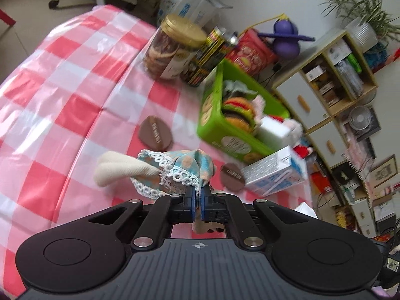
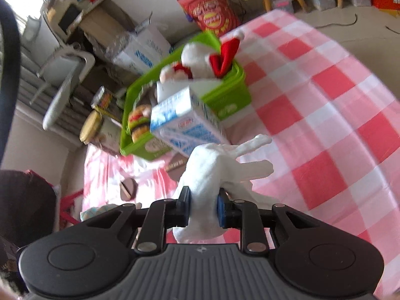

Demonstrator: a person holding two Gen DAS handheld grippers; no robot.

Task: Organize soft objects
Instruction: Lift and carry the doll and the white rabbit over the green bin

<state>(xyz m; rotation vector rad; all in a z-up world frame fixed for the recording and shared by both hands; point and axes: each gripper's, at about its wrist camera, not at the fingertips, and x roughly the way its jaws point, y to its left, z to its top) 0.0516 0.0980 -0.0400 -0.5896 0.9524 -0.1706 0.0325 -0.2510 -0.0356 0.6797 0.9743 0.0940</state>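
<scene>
My left gripper [image 1: 198, 195] is shut on a rag doll [image 1: 172, 172] in a blue-and-brown lace-trimmed dress with cream legs, held above the red-checked tablecloth. My right gripper [image 2: 203, 200] is shut on a white plush toy [image 2: 215, 170] with long thin limbs, lifted over the table. A green bin [image 1: 212, 115] holds a plush burger [image 1: 238, 113], a white block and a white plush with a red hat [image 2: 207, 60]. The bin also shows in the right wrist view [image 2: 225, 100], ahead of the white plush.
A blue-and-white milk carton [image 1: 275, 172] lies beside the bin, also in the right wrist view [image 2: 185, 125]. Two brown round coasters [image 1: 156, 136] lie on the cloth. A cookie jar [image 1: 175, 47], a can [image 1: 215, 52] and a red snack bag [image 1: 250, 55] stand behind the bin.
</scene>
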